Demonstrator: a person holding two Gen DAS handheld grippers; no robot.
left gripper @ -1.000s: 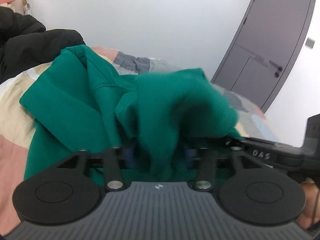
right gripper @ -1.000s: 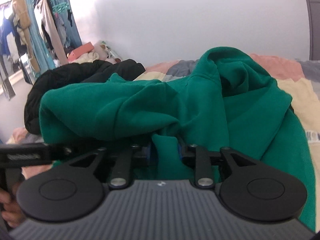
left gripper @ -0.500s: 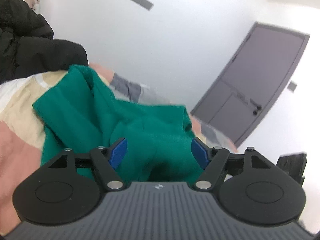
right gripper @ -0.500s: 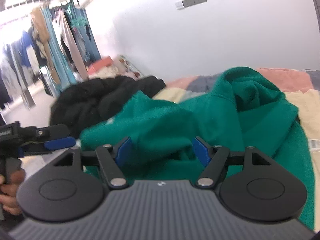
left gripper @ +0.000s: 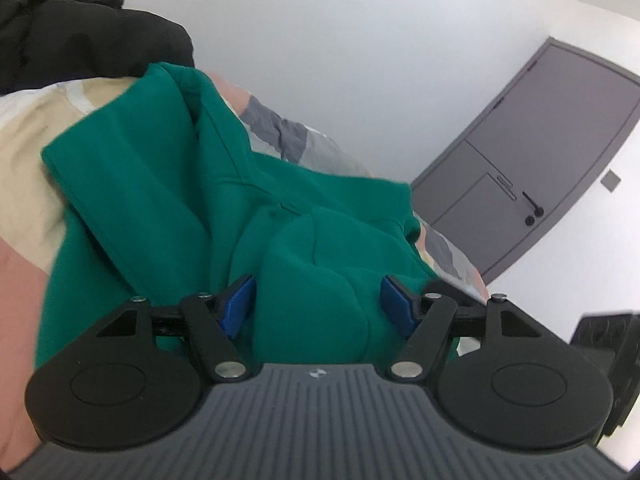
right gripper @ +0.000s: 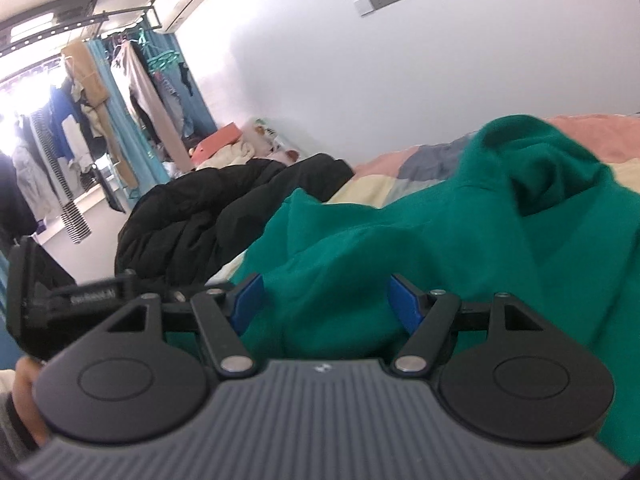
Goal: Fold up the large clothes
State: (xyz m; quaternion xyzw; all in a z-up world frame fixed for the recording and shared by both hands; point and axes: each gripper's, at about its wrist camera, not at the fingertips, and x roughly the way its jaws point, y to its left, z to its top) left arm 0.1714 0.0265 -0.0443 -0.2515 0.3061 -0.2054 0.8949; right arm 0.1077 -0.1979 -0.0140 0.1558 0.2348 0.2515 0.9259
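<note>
Left claw (left gripper: 318, 304): my blue pads are spread and closing; a bunched fold of the green sweatshirt (left gripper: 168, 196) bulges up between them, no pad pressing it. Released.
Right claw (right gripper: 326, 300): pads apart, released; green cloth heaped between them, not pinched.
Green sweatshirt: crumpled on the bed (left gripper: 24, 152), spread over the patchwork cover of cream, pink and grey; hood end toward the wall side of the bed.
Black jacket (right gripper: 208, 208): piled on the bed just beyond the sweatshirt, toward the clothes rack (right gripper: 80, 120).
Door (left gripper: 548, 152): grey, shut, past the bed's far corner.
Other view: my left claw's body and hand (right gripper: 24, 392) show at the left edge.
</note>
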